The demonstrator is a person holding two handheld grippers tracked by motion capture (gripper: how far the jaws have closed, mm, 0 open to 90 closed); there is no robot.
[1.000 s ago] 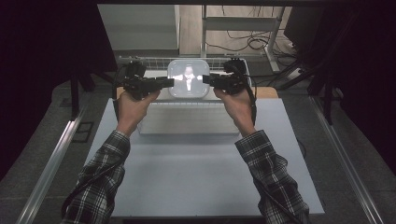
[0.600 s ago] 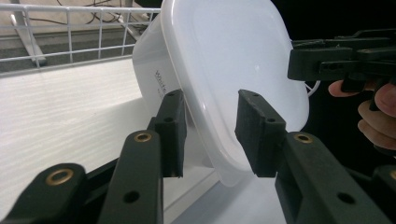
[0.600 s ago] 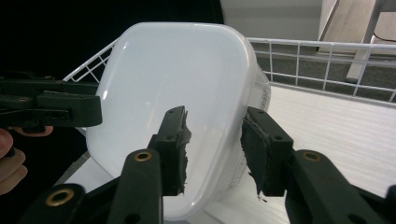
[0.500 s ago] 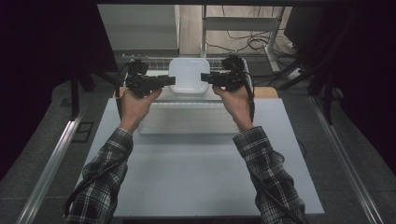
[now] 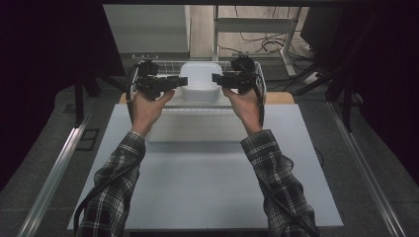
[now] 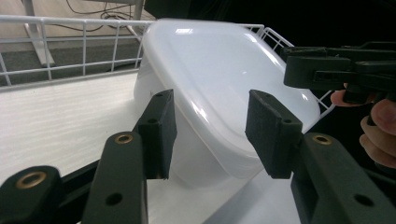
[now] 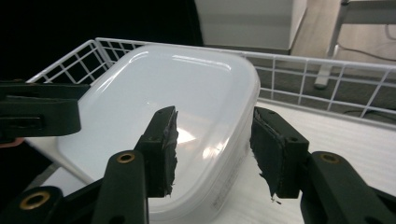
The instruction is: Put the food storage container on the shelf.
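A white plastic container (image 5: 200, 81) with a smooth lid sits in a white wire basket (image 5: 165, 63) at the far end of the table. My left gripper (image 5: 174, 82) is at its left side and my right gripper (image 5: 215, 77) at its right side, both open. In the left gripper view the container (image 6: 219, 79) fills the space beyond my left gripper (image 6: 210, 133), whose jaws stand apart at its near corner. In the right gripper view my right gripper (image 7: 212, 149) straddles the rim of the container (image 7: 177, 102) without clamping it.
The wire basket (image 7: 327, 79) rails rise around the container. A pale flat mat (image 5: 197, 126) lies on the white table (image 5: 197, 182) just in front of the basket. Dark curtains flank both sides, and cables and a metal frame lie on the floor beyond.
The container's lid faced the camera a second ago and now lies level in the basket. Both grippers have drawn slightly outward from its sides.
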